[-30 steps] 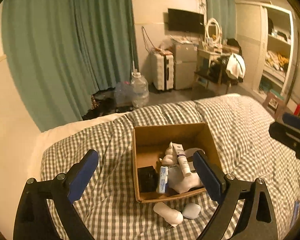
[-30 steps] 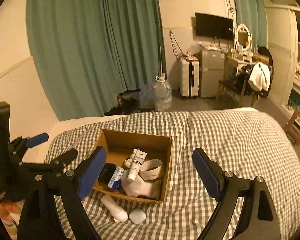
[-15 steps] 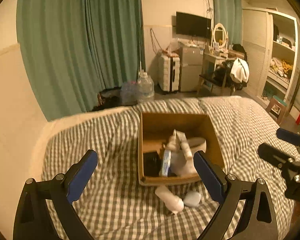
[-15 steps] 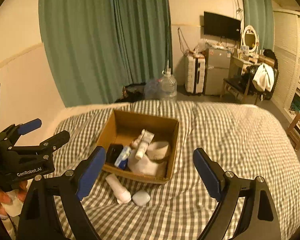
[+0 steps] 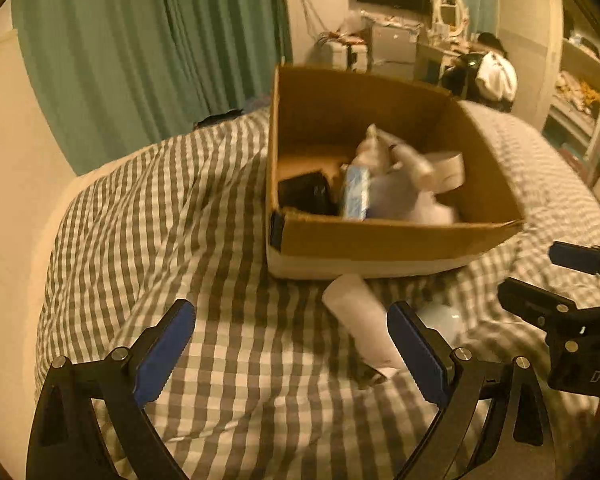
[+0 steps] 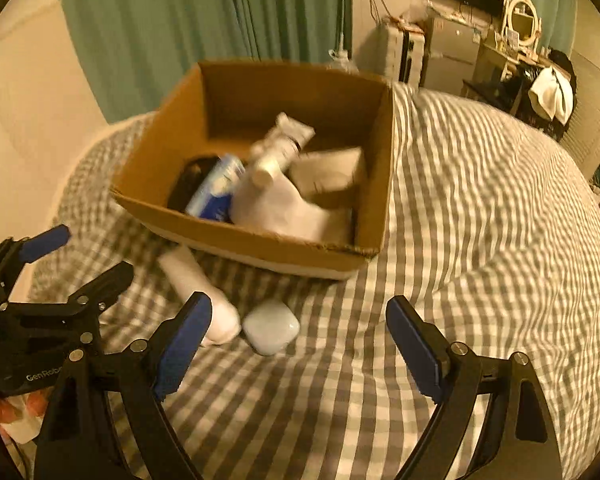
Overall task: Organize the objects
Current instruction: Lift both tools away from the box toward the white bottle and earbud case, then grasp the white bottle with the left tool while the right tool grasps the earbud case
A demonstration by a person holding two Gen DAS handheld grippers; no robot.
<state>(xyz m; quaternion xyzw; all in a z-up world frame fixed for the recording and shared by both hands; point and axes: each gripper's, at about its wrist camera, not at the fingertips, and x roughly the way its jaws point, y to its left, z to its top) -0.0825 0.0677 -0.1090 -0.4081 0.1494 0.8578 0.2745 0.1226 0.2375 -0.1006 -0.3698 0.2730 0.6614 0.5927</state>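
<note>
An open cardboard box [image 5: 380, 240] [image 6: 260, 246] sits on the checked bed cover. It holds a black item [image 5: 304, 196], a blue-and-white carton [image 5: 356, 192] [image 6: 216, 192], a white tube [image 6: 280, 148] and other white items. In front of the box lie a white tube [image 5: 360, 320] [image 6: 204, 296] and a small white rounded case [image 6: 271, 330] [image 5: 440, 318]. My left gripper [image 5: 292, 352] is open and empty, just short of the loose tube. My right gripper [image 6: 298, 344] is open and empty, with the case between its fingers' line.
The checked cover [image 6: 480, 200] spreads wide to the right of the box. Green curtains [image 5: 140, 40] hang behind the bed. A suitcase [image 6: 404, 52], a desk and shelves stand at the far side of the room.
Both grippers have moved down and forward toward the box; it and the two loose items now look much larger and closer. Both stay open.
</note>
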